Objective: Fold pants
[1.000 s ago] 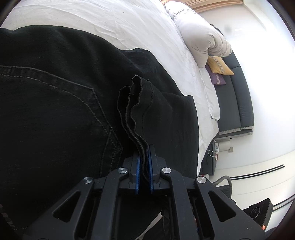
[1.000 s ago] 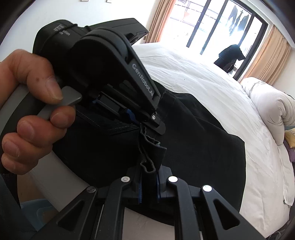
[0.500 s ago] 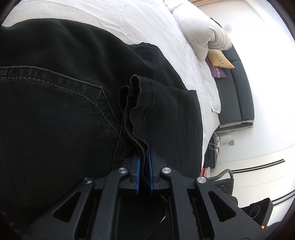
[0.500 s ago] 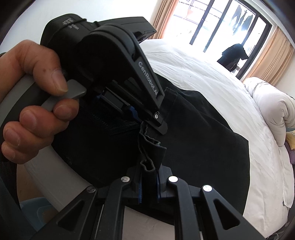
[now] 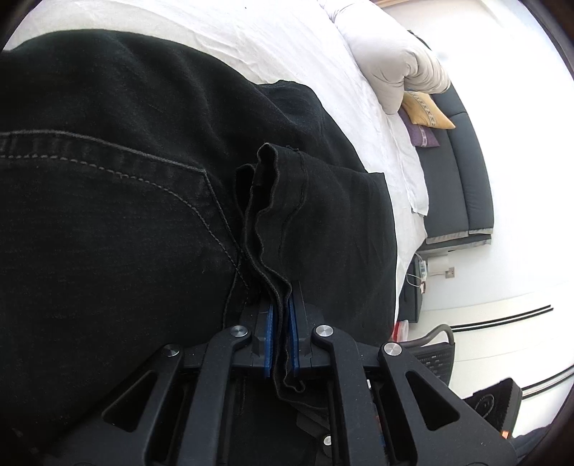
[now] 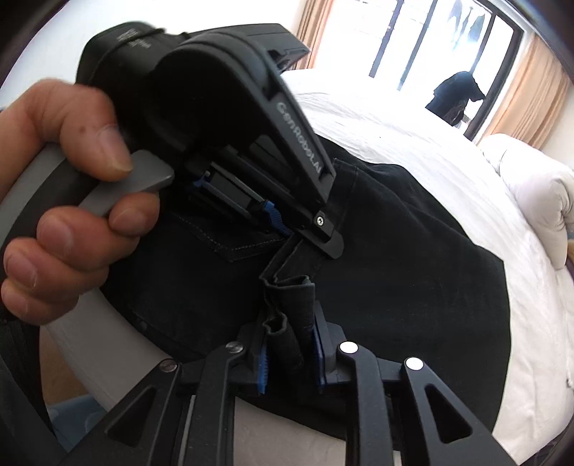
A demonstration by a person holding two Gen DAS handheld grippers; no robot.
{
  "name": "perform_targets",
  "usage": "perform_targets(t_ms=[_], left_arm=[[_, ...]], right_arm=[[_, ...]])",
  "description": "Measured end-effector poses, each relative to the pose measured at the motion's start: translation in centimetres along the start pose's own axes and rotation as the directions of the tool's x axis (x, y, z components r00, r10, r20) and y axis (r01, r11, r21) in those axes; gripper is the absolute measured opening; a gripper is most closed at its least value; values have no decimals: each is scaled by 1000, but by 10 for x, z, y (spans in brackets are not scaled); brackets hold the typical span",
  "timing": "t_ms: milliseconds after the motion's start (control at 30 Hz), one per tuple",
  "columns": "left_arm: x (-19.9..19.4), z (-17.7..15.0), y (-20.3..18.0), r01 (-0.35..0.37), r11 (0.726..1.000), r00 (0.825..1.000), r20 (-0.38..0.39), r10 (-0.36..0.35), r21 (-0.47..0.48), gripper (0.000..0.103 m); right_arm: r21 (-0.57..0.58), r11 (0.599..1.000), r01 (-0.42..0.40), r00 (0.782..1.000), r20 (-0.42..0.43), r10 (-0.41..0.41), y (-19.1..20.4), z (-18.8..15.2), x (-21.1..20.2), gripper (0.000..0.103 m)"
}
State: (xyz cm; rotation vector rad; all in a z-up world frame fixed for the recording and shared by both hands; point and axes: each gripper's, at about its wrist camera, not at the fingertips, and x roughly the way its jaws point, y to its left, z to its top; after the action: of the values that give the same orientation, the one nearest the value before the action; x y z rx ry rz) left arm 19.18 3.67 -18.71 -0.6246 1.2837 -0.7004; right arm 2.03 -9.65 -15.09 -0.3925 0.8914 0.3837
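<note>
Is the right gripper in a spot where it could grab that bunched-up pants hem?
Probably yes. The right gripper already has the bunched hem of the black pants between its opening jaws, with nothing in the way; the left gripper pinches the same hem just beyond.

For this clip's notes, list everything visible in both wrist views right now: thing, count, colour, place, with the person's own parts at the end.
Pants: one, black, spread on the bed, hem bunched between both grippers.
Bed sheet: one, white, under the pants.
Duvet: one, off-white, rolled at the bed's far end.
Cushions: two, yellow and purple, on the sofa.
Sofa: one, dark grey, beside the bed.
Curtains: beige, by the window.
Dark garment: one, black, at the window.
Left gripper: black with blue pads, shut on the hem.
Right gripper: black with blue pads, jaws opening, hem fabric between them.
Hand: one, gripping the left gripper's handle.
</note>
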Motion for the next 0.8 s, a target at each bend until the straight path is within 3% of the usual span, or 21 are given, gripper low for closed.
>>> perform_targets(t_ms=[33,133,167,233,300,400,467,533,600,667,700,733,800], left_arm=[[-1,0,-3,-9,1000,1000,1,9,7,6],[0,1,-6,-21,1000,1000,1,21,17,7],[1,1,-6,-23,1000,1000,3,23,16,7],[1,2,-7,-30,999,1000,8,30,23,7],[1,2,-8,-36,999,999,5,36,34,7],[2,4,-9,-46,998,999,-1,46,46,7],[3,3,-11,-59,997,998,-4,60,52,7],[2,1,-15,-74,995,997,-3,74,59,8],[-1,-3,-20,-100,993,995,6,100,62,9],[-7,-4,-24,-131,989,991,18,131,74,9],[-10,-3,-25,-155,985,988,28,154,78,9],[-13,-1,-24,-164,984,986,32,162,72,9],[-17,4,-19,-176,983,984,47,174,42,9]], right_arm=[[27,999,-30,1000,3,30,-4,0,-1,29],[121,975,-188,982,23,187,-16,0,-7,64],[143,961,-236,972,38,233,-19,-1,-10,69],[194,924,-330,944,57,325,-30,-2,-18,69],[264,851,-454,891,120,438,-56,-3,-31,69],[393,736,-551,834,239,497,-132,-6,-45,69],[440,692,-572,820,272,504,-188,-6,-42,69],[484,590,-646,757,302,580,-241,-8,-22,69],[543,515,-663,731,321,602,-286,-9,8,69],[574,409,-710,662,343,666,-312,-8,42,69],[592,411,-693,674,331,661,-320,-6,57,69],[607,398,-688,670,320,670,-324,-6,72,69],[624,356,-695,638,307,706,-324,-8,97,69]])
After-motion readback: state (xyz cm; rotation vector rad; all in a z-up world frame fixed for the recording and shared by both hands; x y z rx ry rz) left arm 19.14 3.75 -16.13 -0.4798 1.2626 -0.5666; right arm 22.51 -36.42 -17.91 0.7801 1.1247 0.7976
